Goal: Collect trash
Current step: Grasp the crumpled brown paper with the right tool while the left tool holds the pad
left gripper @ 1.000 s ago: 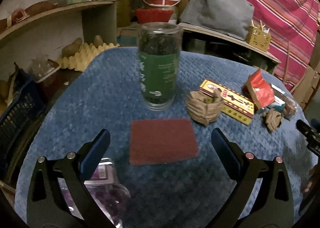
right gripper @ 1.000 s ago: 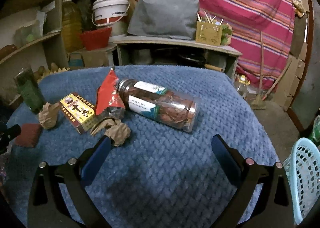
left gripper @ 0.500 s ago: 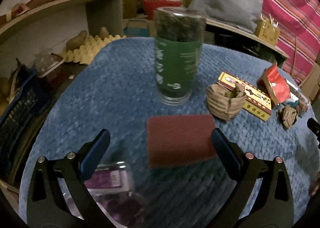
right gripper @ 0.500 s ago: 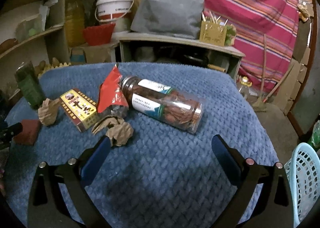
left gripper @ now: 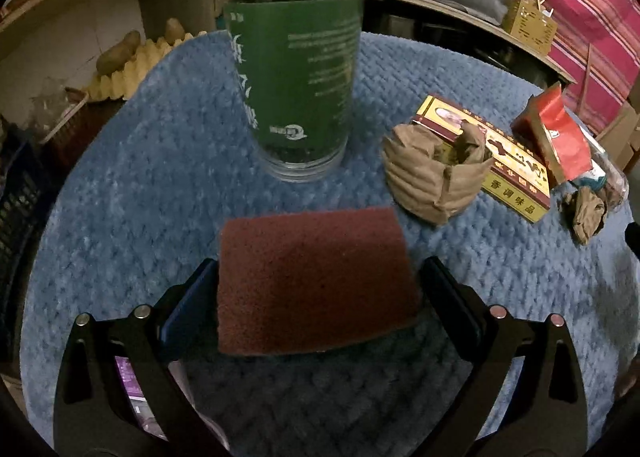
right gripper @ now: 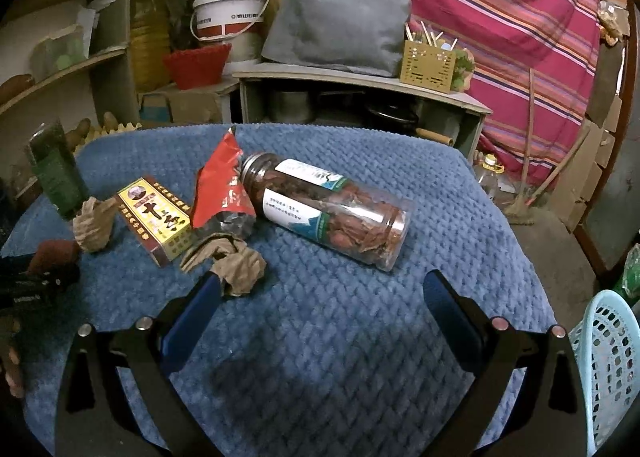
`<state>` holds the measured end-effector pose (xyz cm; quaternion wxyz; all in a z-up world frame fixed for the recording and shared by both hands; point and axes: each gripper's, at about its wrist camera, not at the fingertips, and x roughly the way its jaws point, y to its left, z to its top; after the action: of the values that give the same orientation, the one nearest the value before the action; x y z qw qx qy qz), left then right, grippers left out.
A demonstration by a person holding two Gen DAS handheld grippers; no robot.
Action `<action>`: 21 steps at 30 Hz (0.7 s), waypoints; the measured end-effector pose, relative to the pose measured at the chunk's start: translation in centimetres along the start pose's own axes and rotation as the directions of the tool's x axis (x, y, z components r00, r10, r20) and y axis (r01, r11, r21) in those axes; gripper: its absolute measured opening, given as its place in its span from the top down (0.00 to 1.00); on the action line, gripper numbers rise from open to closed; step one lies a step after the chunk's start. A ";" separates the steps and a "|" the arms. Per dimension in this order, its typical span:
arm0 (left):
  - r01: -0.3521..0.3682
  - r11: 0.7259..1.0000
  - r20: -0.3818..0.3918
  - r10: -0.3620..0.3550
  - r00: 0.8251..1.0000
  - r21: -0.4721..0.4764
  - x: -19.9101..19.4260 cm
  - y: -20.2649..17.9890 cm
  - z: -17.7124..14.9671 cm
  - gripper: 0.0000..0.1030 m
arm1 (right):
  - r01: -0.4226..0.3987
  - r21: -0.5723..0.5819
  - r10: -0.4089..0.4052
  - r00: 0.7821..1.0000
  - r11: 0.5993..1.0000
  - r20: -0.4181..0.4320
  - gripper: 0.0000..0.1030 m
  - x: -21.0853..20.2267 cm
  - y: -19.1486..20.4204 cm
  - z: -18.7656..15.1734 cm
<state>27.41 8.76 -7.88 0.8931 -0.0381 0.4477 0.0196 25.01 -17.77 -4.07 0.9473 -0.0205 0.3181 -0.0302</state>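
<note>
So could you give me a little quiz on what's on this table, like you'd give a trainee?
1. True or false: the left hand-held gripper has its fingers on either side of the dark red sponge.
2. The jar of reddish-brown pieces: A upright, B on its side, C in the basket?
3. Fill in: the tall jar with the green label stands ____ the sponge.

Key: 1 true; 2 B; 3 behind. The right hand-held gripper is open, holding nothing.
</note>
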 end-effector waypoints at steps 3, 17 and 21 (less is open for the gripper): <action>-0.014 1.000 0.009 0.014 1.000 0.023 -0.3 -0.3 -0.2 0.17 | 0.001 -0.014 -0.001 1.000 1.000 -0.005 0.04 0.0 0.3 -0.1; -0.045 0.999 0.189 0.040 0.981 0.022 -5.8 0.5 -1.2 0.18 | -0.051 -0.077 0.047 0.997 0.996 -0.054 0.04 1.9 4.8 0.7; -0.047 0.999 0.199 0.046 0.979 0.003 -5.8 1.3 -0.7 0.18 | -0.057 -0.110 0.047 0.994 0.992 -0.094 0.05 3.8 6.1 1.1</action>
<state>23.23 9.98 -3.72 0.9329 -0.0220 0.3570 0.0424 28.92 -11.96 -5.82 0.9297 -0.0640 0.3627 0.0113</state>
